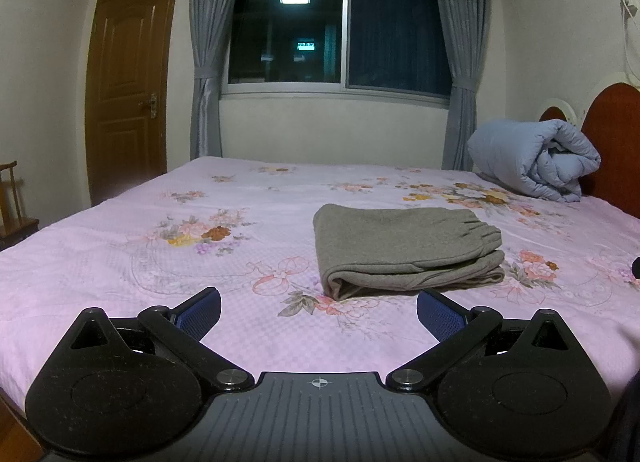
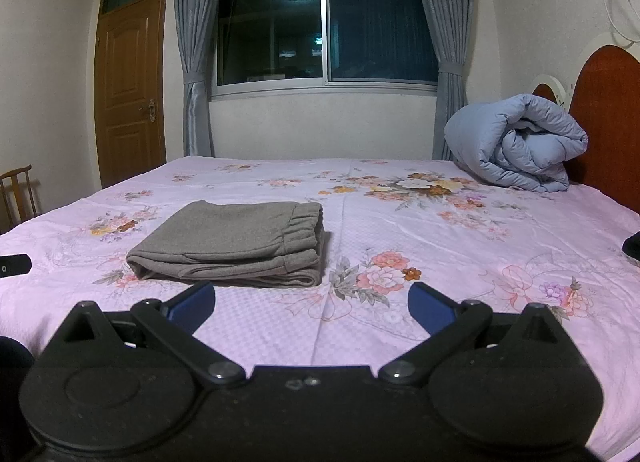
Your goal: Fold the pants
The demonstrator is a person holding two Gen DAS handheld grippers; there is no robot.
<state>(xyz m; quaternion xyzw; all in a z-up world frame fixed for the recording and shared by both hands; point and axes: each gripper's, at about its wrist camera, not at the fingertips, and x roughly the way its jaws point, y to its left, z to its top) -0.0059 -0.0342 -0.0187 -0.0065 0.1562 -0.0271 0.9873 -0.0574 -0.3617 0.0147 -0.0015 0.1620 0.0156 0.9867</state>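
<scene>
Grey pants lie folded into a compact stack on the pink floral bed sheet, elastic waistband on the right side. In the right wrist view the pants lie ahead and to the left. My left gripper is open and empty, held above the sheet just short of the pants, which sit ahead and slightly right. My right gripper is open and empty, with the stack just beyond its left finger. Neither gripper touches the cloth.
A rolled blue quilt rests against the red headboard at the far right. A wooden chair and a door stand left of the bed. A window with grey curtains is behind.
</scene>
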